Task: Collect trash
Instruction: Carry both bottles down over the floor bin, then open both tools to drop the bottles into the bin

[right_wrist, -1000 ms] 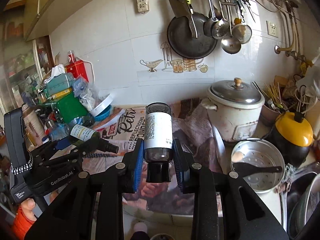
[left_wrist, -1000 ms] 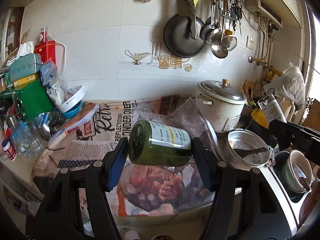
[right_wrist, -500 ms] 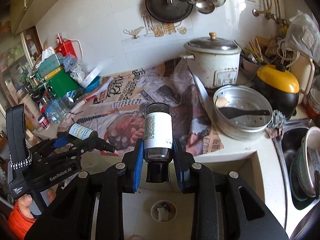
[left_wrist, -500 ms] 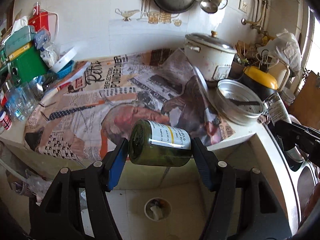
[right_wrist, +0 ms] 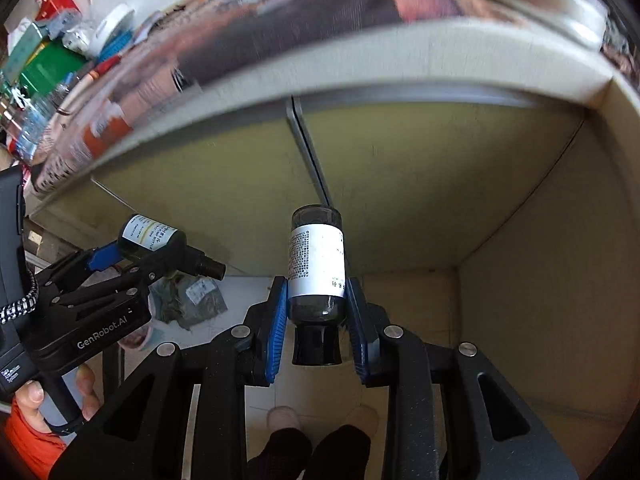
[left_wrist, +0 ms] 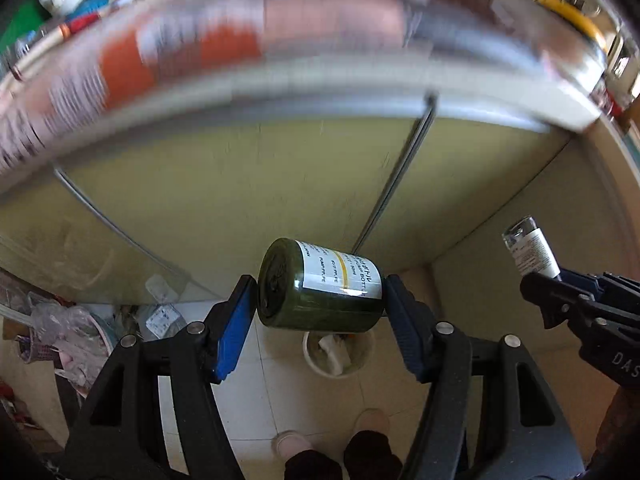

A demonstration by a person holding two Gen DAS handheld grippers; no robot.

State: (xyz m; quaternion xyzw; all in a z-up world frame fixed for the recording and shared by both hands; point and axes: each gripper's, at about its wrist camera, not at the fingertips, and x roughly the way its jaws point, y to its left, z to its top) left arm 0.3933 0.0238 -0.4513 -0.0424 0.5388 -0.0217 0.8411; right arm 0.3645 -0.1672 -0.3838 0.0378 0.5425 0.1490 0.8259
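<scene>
Pinching a dark green bottle (left_wrist: 320, 288) sideways between the blue pads of the left gripper (left_wrist: 318, 326), white label with a yellow stripe reading "PUMP BOTTLE". Clamping a dark bottle (right_wrist: 317, 272) cap-down in the right gripper (right_wrist: 318, 330), fine print on its white label too small to read. Showing "GenRobot.AI" on the left tool's body (right_wrist: 80, 320) in the right view, a hand (right_wrist: 60, 400) in an orange sleeve gripping its handle. Hanging just above a white waste bin (left_wrist: 340, 354) on the tiled floor, slippered feet (left_wrist: 292, 444) nearby. Blurring overhead, newspaper on the counter (right_wrist: 360, 56), cabinet doors (left_wrist: 240, 184) beneath.
</scene>
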